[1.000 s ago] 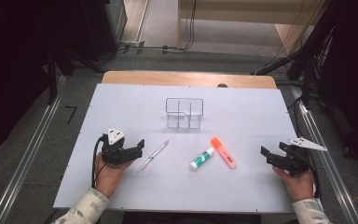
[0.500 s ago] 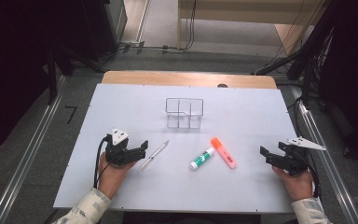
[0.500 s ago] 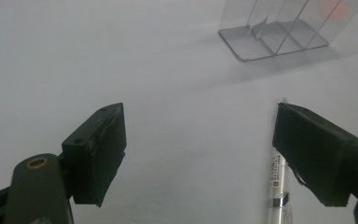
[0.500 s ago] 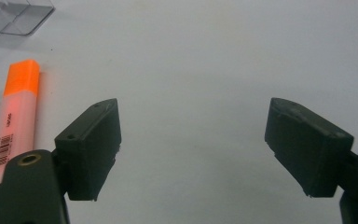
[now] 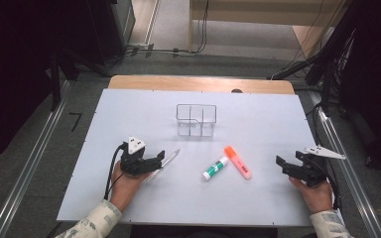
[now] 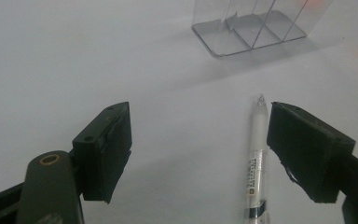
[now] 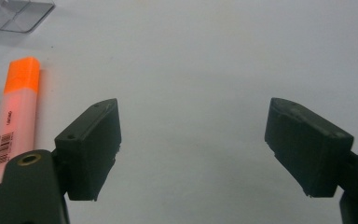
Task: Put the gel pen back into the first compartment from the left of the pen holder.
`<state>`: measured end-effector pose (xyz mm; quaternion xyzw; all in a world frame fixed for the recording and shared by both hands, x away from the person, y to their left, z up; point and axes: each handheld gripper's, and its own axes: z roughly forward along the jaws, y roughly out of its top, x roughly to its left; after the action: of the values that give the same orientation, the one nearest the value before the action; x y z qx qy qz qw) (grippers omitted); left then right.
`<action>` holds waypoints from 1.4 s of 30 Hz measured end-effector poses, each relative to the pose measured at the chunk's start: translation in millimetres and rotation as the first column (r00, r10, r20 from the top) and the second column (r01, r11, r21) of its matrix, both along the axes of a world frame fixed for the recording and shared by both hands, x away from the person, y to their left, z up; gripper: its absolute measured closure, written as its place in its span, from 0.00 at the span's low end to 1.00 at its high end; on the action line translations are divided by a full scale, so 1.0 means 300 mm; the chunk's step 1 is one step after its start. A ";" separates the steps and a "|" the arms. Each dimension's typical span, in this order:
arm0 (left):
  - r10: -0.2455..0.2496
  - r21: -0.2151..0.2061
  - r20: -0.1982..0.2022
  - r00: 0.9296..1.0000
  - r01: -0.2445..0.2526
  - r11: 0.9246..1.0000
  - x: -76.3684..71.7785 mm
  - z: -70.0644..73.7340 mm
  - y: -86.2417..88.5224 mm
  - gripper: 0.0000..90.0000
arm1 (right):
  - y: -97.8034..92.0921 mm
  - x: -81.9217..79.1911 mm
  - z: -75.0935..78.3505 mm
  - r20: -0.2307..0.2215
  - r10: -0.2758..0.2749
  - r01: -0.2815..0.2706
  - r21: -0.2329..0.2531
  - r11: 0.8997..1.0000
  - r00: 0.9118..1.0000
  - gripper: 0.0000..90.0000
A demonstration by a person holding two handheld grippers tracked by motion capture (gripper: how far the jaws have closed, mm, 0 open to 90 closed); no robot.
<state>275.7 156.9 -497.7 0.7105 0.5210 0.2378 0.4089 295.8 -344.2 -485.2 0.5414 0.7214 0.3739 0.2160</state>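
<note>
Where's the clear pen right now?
In the high view the clear pen lies on the white table, left of the glue stick, at the left tongs. In the left gripper view it sits between the open jaws, beside the right one.

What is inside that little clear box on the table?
The clear box looks empty: its dividers and the white table show through its walls. The pen, the glue stick and the orange marker lie outside it.
</note>
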 end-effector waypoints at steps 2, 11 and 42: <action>-0.005 0.003 -0.006 1.000 0.005 1.000 0.001 -0.001 -0.003 0.26 | 0.002 0.000 -0.001 -0.002 0.005 -0.005 -0.002 1.000 1.000 0.19; -0.026 0.019 0.004 1.000 0.026 0.999 0.010 -0.012 -0.022 0.28 | 0.008 0.003 -0.003 -0.006 0.008 -0.008 -0.006 1.000 1.000 0.19; -0.122 0.025 -0.023 0.992 0.122 0.992 0.049 -0.042 -0.094 0.38 | 0.020 0.007 -0.008 -0.019 0.016 -0.016 -0.011 1.000 1.000 0.19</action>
<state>290.4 128.7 -510.1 0.7489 0.4777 0.2117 0.4076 297.9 -338.3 -487.4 0.5379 0.7298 0.3664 0.2093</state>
